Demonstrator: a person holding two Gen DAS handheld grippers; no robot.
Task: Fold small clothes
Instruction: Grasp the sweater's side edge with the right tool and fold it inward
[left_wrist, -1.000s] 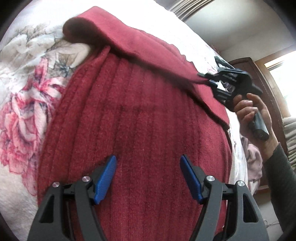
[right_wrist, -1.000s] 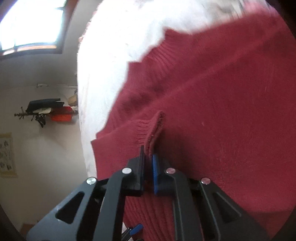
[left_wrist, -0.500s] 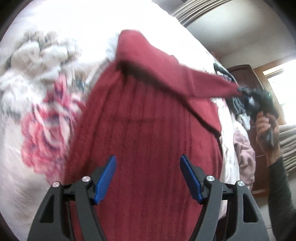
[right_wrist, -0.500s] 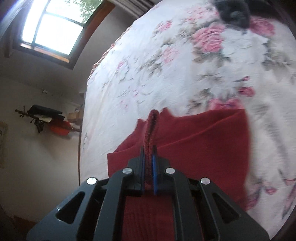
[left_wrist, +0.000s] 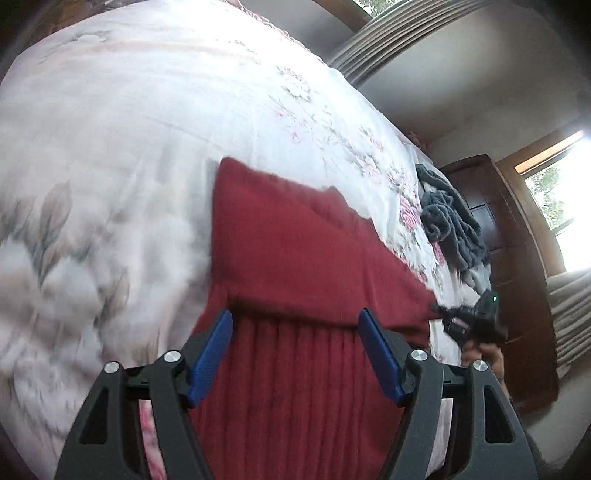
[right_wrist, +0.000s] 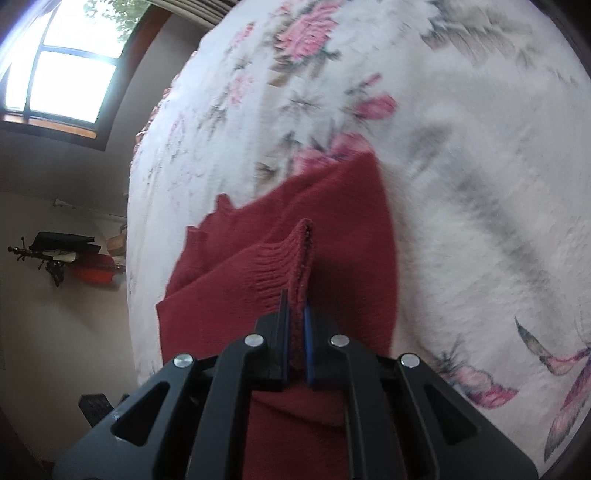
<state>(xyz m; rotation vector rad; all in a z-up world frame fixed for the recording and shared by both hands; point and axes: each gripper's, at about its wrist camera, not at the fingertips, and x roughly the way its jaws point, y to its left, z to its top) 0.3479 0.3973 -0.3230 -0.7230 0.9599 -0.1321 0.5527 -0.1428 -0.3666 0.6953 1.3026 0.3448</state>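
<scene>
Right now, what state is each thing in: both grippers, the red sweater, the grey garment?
left gripper: open, above the sweater
right gripper: shut on the cuff
red sweater: partly folded on the bed
sweater cuff: pinched upright
grey garment: crumpled, unfolded

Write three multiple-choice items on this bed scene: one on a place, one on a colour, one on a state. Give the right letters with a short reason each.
1. Where does the grey garment lie?
A. on the floral bedspread, beyond the sweater
B. on the floor
C. between the jaws of the left gripper

2. What colour is the knit sweater?
A. navy
B. dark red
C. yellow

3. How do the jaws of the right gripper stand?
A. wide apart, empty
B. closed on a ribbed edge of the sweater
C. closed on the bedspread

Answers:
1 A: the left wrist view shows it bunched on the bedspread, past the sweater.
2 B: it is dark red in both views.
3 B: ribbed knit rises from between the pads; the left gripper is the open one.
</scene>
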